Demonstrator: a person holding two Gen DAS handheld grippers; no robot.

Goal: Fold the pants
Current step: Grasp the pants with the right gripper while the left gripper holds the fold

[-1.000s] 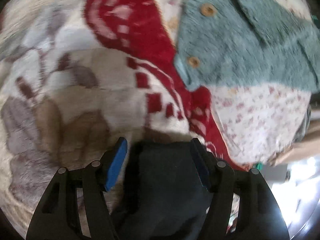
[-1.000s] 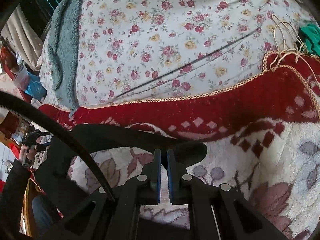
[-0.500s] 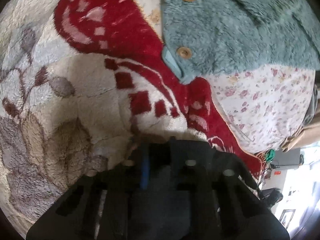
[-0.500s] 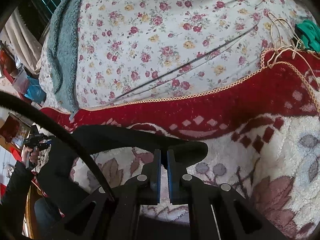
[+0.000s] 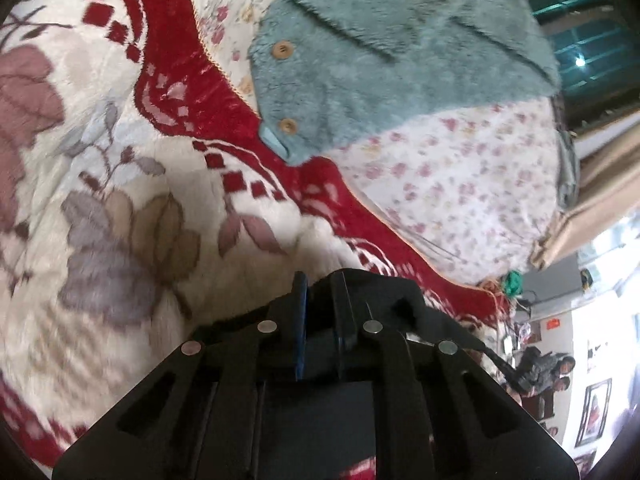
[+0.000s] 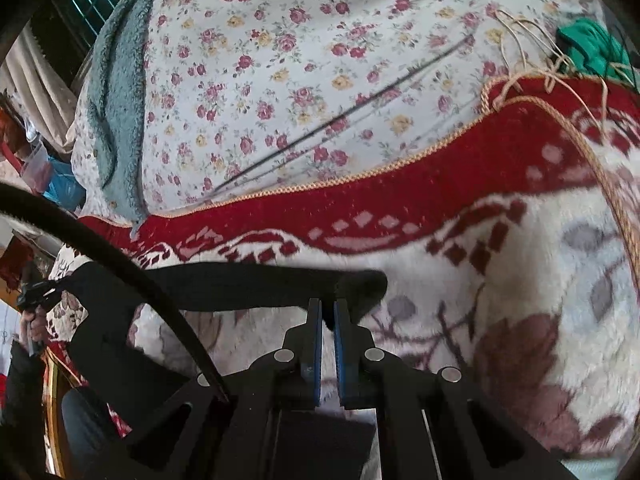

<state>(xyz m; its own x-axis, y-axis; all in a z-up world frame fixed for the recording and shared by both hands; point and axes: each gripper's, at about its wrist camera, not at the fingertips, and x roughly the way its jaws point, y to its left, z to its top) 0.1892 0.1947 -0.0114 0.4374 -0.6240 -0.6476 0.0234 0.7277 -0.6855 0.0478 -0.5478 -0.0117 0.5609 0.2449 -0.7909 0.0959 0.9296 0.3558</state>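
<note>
The black pants (image 5: 384, 296) are held up over a plush red-and-cream blanket (image 5: 120, 208). My left gripper (image 5: 320, 292) is shut on one end of their top edge, with dark cloth bunched between the blue pads. My right gripper (image 6: 326, 308) is shut on the other end of the pants (image 6: 248, 284), whose edge stretches taut to the left across the right wrist view. The rest of the pants hangs below, mostly hidden by the grippers.
A teal fleece cardigan (image 5: 392, 52) with wooden buttons lies on a floral sheet (image 5: 460, 184) beyond the blanket. The sheet (image 6: 300, 72) fills the far side in the right wrist view. A green item (image 6: 592, 52) and loose cord lie at the right. A black cable (image 6: 120, 272) arcs across the left.
My left gripper closed from wide open onto the pants edge and lifted and swung, so the cardigan shifted in view. My right gripper stayed shut on the pants and barely moved.
</note>
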